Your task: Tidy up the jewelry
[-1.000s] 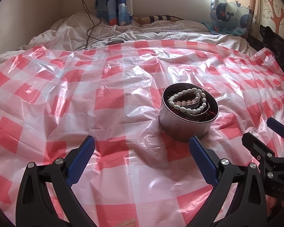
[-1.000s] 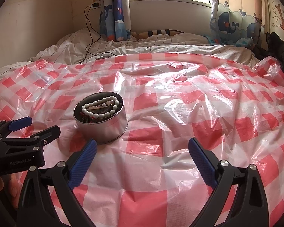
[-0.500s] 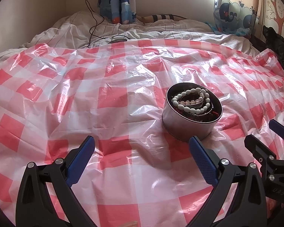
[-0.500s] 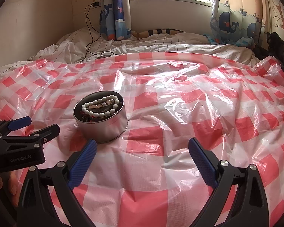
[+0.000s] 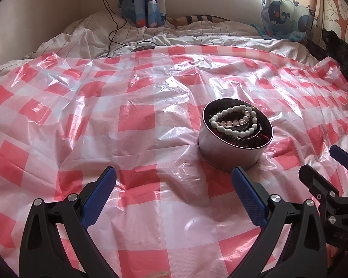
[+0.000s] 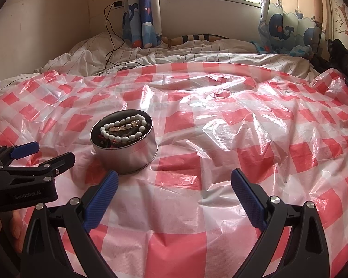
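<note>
Left-wrist view shows my left gripper (image 5: 172,186) with its blue-padded fingers (image 5: 99,194) spread wide and holding nothing, poised low over the red-and-white checked plastic sheet (image 5: 136,120) that covers the bed. Just ahead and to the right sits the round metal tin (image 5: 232,153), upright and lidless. A white bead bracelet (image 5: 232,121) lies on top inside it, over darker bangles and something red that I cannot make out. From the right-wrist view, my right gripper (image 6: 174,185) is likewise spread and empty, the tin just beyond its left finger. I judge the jewelry is already gathered in the tin, and both grippers hang back beside it because nothing loose shows on the sheet to collect.
</note>
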Action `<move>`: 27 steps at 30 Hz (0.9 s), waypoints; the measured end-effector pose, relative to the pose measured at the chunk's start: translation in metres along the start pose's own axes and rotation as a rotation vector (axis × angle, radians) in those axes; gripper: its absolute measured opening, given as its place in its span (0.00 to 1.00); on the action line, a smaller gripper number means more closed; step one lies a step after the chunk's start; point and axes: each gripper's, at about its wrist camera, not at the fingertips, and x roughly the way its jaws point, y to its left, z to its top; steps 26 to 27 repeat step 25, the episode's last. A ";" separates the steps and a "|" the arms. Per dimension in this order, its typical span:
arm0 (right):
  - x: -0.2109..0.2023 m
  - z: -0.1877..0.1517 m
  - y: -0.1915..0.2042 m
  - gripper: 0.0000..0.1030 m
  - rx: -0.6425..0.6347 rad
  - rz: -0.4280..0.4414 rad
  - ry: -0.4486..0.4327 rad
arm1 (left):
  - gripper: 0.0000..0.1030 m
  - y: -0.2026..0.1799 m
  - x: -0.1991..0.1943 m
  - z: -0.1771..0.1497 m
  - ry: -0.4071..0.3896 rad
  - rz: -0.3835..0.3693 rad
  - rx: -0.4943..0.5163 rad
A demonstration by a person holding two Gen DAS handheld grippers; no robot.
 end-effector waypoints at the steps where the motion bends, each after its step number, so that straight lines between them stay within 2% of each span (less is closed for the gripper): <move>1: 0.000 -0.001 0.000 0.91 0.000 0.000 0.000 | 0.93 -0.001 0.002 0.000 0.014 -0.006 -0.003; 4: 0.000 -0.001 -0.001 0.92 0.003 0.004 0.002 | 0.93 0.000 0.006 -0.003 0.041 -0.027 -0.033; 7: 0.002 -0.002 -0.002 0.92 0.020 0.010 0.009 | 0.93 0.002 -0.003 -0.006 -0.025 -0.029 -0.051; 11: 0.001 -0.002 -0.007 0.92 0.043 0.012 0.004 | 0.93 0.000 -0.008 -0.004 -0.047 -0.003 -0.016; 14: -0.001 -0.002 -0.007 0.92 0.042 0.011 0.000 | 0.93 -0.001 -0.004 -0.003 -0.027 0.036 -0.010; 18: -0.001 0.000 -0.008 0.92 0.037 0.014 0.007 | 0.93 0.002 0.003 -0.002 0.032 0.039 -0.028; 27: 0.000 0.002 -0.008 0.92 0.035 0.016 0.014 | 0.93 0.001 0.006 -0.004 0.040 0.022 -0.022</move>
